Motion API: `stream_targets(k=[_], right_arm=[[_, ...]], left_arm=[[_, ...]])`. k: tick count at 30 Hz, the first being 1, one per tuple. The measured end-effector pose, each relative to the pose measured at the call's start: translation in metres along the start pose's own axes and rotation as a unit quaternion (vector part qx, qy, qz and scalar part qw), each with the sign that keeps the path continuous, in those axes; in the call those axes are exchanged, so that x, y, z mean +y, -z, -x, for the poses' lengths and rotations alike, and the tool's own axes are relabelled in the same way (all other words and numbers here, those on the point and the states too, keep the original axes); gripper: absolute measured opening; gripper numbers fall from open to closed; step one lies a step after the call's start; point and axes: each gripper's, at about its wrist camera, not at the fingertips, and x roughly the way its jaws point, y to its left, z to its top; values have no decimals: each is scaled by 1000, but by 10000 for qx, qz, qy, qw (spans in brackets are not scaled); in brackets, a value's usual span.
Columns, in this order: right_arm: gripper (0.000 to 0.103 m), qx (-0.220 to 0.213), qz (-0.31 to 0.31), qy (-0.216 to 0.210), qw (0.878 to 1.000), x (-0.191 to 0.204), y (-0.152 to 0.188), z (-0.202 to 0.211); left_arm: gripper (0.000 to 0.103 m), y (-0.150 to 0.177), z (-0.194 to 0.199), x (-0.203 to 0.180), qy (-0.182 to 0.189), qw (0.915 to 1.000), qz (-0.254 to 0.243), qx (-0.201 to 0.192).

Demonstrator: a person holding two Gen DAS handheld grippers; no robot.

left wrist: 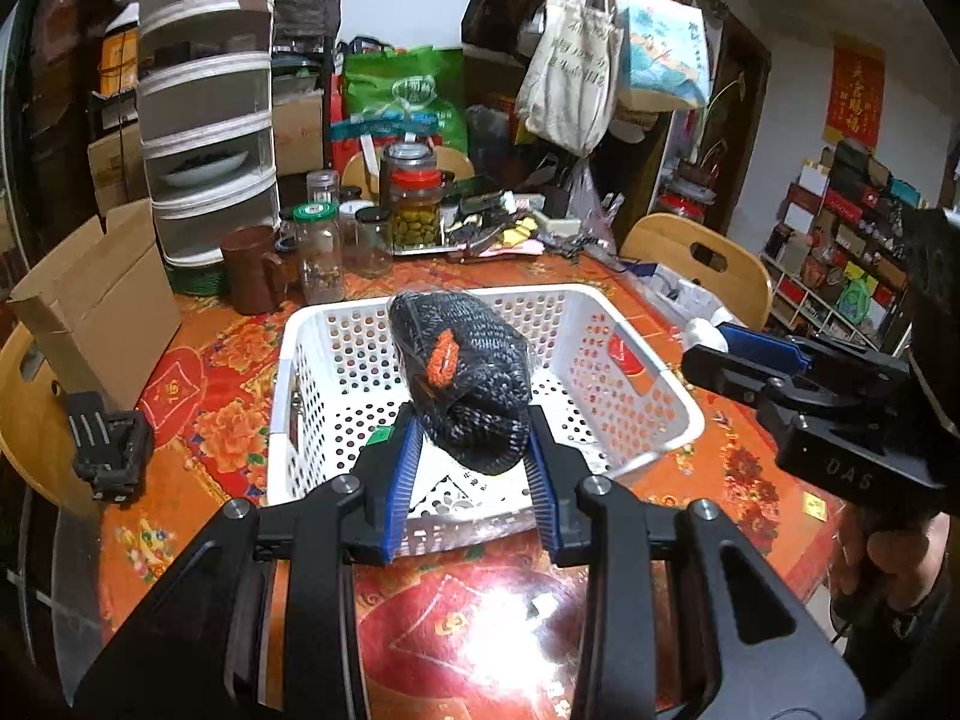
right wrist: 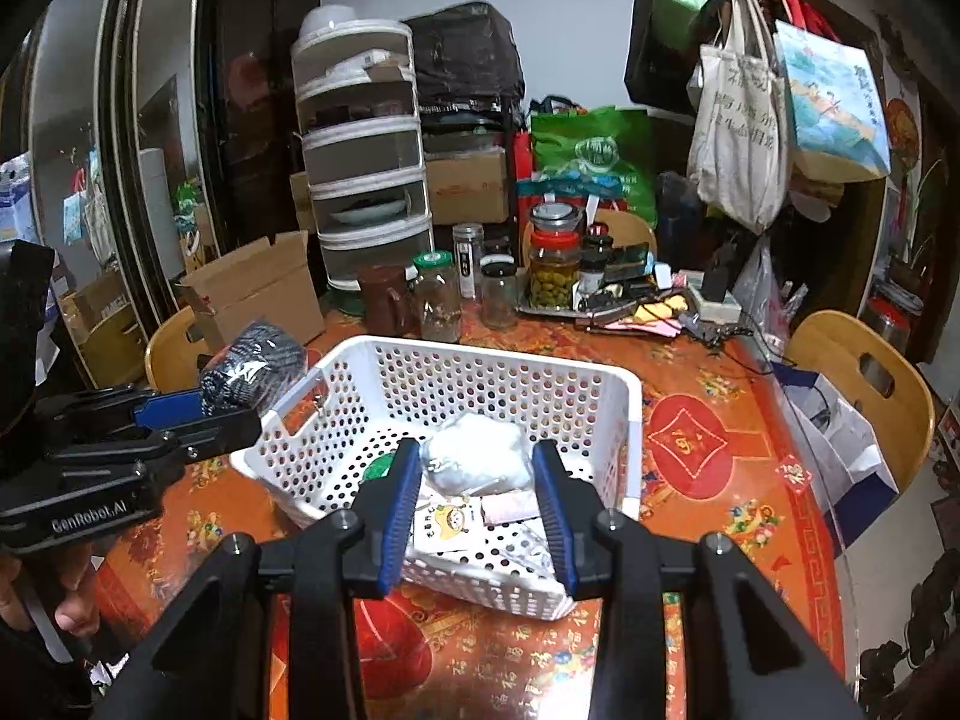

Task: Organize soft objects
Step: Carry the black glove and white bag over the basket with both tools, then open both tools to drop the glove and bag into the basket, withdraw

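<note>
My left gripper (left wrist: pixel 471 426) is shut on a black knitted bundle (left wrist: pixel 462 372) with an orange patch, wrapped in clear plastic. It hangs over the near part of the white perforated basket (left wrist: pixel 636 360). In the right wrist view my right gripper (right wrist: pixel 475 453) is shut on a white soft bundle (right wrist: pixel 480 459) in a clear bag, above the basket (right wrist: pixel 618 420). Each view shows the other tool at its side: the right gripper (left wrist: pixel 708 342) with the white bundle (left wrist: pixel 705 330), and the left gripper (right wrist: pixel 228 402) with the knitted bundle (right wrist: pixel 255 360). Flat packets (right wrist: pixel 450 525) lie on the basket floor.
Behind the basket stand glass jars (left wrist: pixel 414 204), a brown mug (left wrist: pixel 252 270), a tiered mesh cover (left wrist: pixel 207 120) and an open cardboard box (left wrist: pixel 96 306). A black clip-like device (left wrist: pixel 111 450) lies left of the basket. Wooden chairs (right wrist: pixel 858 384) ring the table, and bags (right wrist: pixel 738 138) hang behind.
</note>
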Motion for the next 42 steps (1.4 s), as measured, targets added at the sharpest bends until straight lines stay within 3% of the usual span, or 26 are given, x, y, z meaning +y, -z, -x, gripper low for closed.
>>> stream_targets(k=[6, 13, 20, 28, 38, 42], right_arm=[[37, 604, -103, 149, 9980, -12, -8, -59], [37, 999, -244, 310, 9942, -24, -7, -106], [37, 1401, -372, 391, 9887, -36, 1, -142], [37, 1579, -299, 423, 9861, -37, 4, -158], [38, 1700, -122, 330, 9848, -25, 5, -164], [40, 1706, -56, 303, 9849, -20, 8, -166]], left_arm=[[31, -8, -60, 5, -75, 9985, 70, 541], [31, -5, -131, 11, -525, 9909, -127, 1231], [31, 4, -175, 24, -613, 9846, -98, 1637], [31, 4, -192, 37, -716, 9794, -15, 1888], [31, 8, -195, 34, -806, 9790, -86, 1872], [37, 10, -193, 31, -762, 9800, -146, 1833]])
